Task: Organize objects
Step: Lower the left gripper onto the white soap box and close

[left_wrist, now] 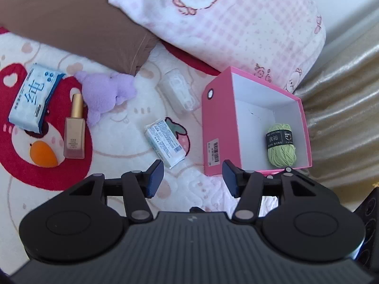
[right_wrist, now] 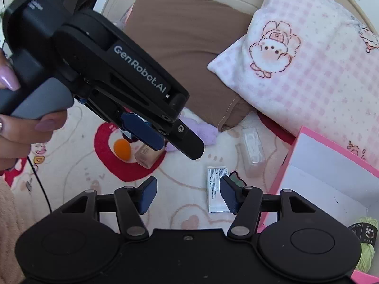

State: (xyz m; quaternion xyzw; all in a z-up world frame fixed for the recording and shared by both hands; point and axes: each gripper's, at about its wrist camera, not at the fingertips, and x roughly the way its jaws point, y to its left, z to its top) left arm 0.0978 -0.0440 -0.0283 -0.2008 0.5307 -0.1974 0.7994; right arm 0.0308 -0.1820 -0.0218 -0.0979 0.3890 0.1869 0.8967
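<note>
Broadly, a cream blanket [left_wrist: 132, 127] with red cartoon patches fills both views, and everything lies on it. A pink checked pillow [left_wrist: 236, 23] takes the upper right of the left wrist frame, with a brown pillow [left_wrist: 71, 16] at upper left. Below the checked pillow stands the pink box [left_wrist: 208, 127], open and white inside, right of centre; a ball of green yarn [left_wrist: 281, 145] lies in its lower right corner.

Left of the box, loose items are scattered: a blue and white tissue pack [left_wrist: 32, 99] at far left, a purple plush toy [left_wrist: 106, 92] just right of it, a clear plastic case [left_wrist: 178, 90] near the box's upper left corner, a gold-capped bottle [left_wrist: 74, 130] below the plush, a small white packet [left_wrist: 164, 144] at centre, and an orange sponge [left_wrist: 42, 155] beside the bottle's base.

The left gripper [left_wrist: 193, 177] hovers with its blue pads apart and nothing between them; the white packet sits just above its left finger, the box corner just above its right finger.

In the right wrist frame, the right gripper [right_wrist: 188, 195] likewise stands parted and empty, the white packet lying against the inner side of its right finger [right_wrist: 228, 195]. The left gripper crosses the upper left, held by a hand [right_wrist: 21, 127].
</note>
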